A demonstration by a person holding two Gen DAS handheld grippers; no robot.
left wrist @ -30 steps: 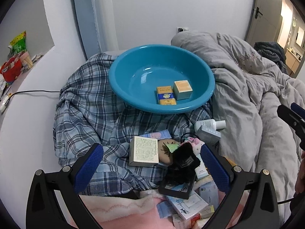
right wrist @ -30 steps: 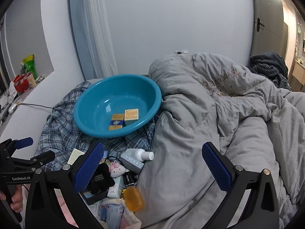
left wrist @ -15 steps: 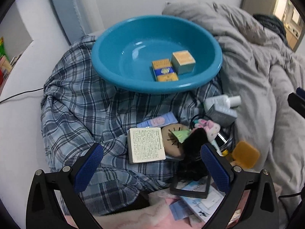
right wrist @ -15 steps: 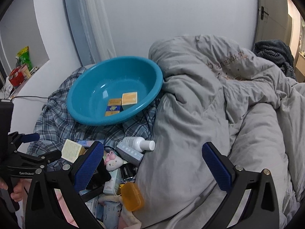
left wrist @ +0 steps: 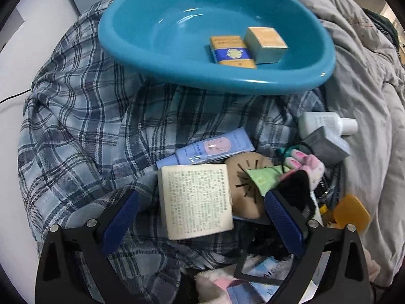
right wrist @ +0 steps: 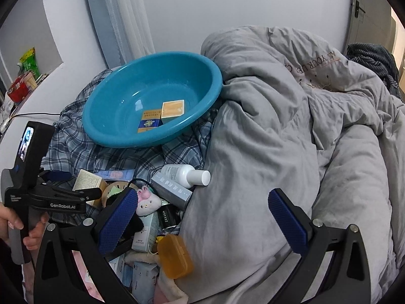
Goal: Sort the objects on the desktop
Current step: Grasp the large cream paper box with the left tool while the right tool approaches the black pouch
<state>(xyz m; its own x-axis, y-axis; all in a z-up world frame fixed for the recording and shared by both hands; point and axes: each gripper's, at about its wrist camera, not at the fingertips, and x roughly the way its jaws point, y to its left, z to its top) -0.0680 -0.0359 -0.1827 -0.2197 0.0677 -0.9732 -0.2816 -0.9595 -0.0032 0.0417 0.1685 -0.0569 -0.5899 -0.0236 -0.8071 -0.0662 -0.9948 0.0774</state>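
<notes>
A teal basin rests on a plaid shirt and holds a yellow-blue box and a pale square box. Below it lies a pile: a cream printed box, a blue tube, a tan round pad, a white bottle, a grey box. My left gripper is open, its blue pads either side of the cream box, just above it. My right gripper is open over the grey duvet, holding nothing.
A grey duvet fills the right side. An orange pill case, a plush toy and several small packs crowd the pile. A white ledge with snacks and a cable runs along the left. A hand holds the left gripper.
My left gripper has dropped and moved forward toward the pile, so the cream box now sits between its pads. The right gripper has barely shifted.
</notes>
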